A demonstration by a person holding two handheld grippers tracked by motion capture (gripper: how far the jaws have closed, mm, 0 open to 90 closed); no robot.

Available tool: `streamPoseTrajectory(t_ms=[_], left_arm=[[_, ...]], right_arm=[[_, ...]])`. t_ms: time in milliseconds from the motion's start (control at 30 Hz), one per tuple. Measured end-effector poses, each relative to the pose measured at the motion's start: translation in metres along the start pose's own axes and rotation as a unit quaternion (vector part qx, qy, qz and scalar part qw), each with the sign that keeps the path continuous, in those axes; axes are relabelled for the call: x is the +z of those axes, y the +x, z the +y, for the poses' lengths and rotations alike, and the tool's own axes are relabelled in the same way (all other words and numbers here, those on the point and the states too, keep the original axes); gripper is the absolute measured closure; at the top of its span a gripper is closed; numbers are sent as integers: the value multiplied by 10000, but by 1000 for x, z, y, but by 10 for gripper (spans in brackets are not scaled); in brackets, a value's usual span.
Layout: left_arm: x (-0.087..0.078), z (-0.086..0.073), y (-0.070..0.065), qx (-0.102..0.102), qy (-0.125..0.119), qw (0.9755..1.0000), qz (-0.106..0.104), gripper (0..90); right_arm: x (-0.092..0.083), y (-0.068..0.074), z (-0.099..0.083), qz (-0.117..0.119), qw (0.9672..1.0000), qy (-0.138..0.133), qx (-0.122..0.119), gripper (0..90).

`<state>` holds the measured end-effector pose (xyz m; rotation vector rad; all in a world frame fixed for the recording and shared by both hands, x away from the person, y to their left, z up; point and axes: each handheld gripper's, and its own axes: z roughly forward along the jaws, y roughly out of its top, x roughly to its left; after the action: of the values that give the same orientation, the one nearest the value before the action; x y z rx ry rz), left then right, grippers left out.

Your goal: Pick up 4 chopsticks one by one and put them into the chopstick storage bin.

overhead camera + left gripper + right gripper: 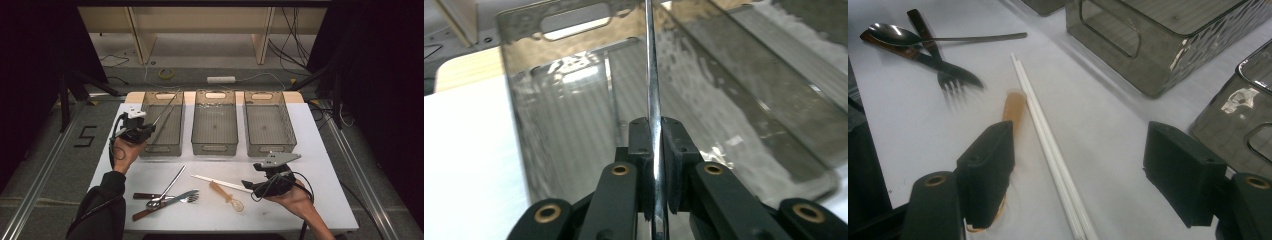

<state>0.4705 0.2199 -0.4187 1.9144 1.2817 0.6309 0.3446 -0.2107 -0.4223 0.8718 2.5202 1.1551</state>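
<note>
Holding the thin metal stick pinched tight, the left gripper hangs over the far-left bin, so I'd lower it flat inside before letting go, while the right gripper waits spread over the chopsticks.

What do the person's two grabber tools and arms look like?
Both are black. The left gripper carries a white block on top and a looping black cable. The right gripper bears a grey three-cornered plate and a black cable too. Up close, the left gripper's blocky black fingers hang on arms with brass-coloured rivets. A dark sleeve covers the left arm; the right forearm is bare.
</note>
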Motion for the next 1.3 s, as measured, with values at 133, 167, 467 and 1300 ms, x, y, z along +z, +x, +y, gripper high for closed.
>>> streamPoseTrajectory(t_ms=[133,167,467,1300], left_arm=[[2,-1,4,-131,78,9998,85,834],[3,-2,4,-145,69,9998,71,833],[6,-4,9,-273,188,9993,161,832],[-9,0,-3,-511,13,9986,-165,436]], right_arm=[[0,0,0,-8,10000,4,-4,296],[0,0,0,-6,10000,4,-7,296],[1,2,-1,36,10000,38,-56,298],[2,2,2,12,9997,202,-168,303]])
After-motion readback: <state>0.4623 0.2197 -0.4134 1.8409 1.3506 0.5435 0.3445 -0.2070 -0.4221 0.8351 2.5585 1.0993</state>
